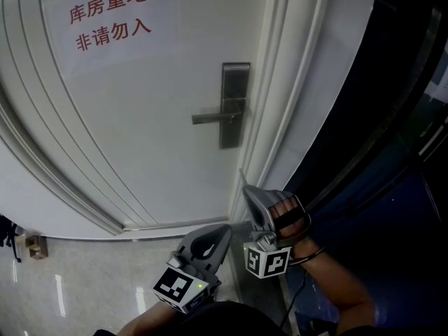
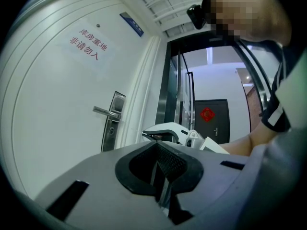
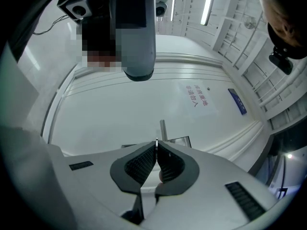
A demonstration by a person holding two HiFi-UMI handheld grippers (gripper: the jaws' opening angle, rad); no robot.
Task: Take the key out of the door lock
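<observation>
The white door [image 1: 140, 117] carries a grey lock plate [image 1: 235, 103] with a lever handle [image 1: 213, 117]; I see no key in it. My right gripper [image 1: 245, 189] is low, below the plate and close to the door frame, shut on a thin metal key [image 3: 156, 141] whose edge shows between the jaw tips. From the right gripper view the lock plate [image 3: 181, 140] and lever [image 3: 163, 128] lie just beyond the tips. My left gripper [image 1: 225, 229] hangs lower left, shut with nothing in it. The left gripper view shows the plate [image 2: 114, 121] and the right gripper [image 2: 149, 134].
A paper sign with red characters [image 1: 110, 19] is on the door. The door frame [image 1: 280, 117] runs down the right side, with dark glass panels [image 1: 392, 117] beyond. Pale tiled floor [image 1: 77, 292] lies at lower left, with a small box [image 1: 33, 246] by the wall.
</observation>
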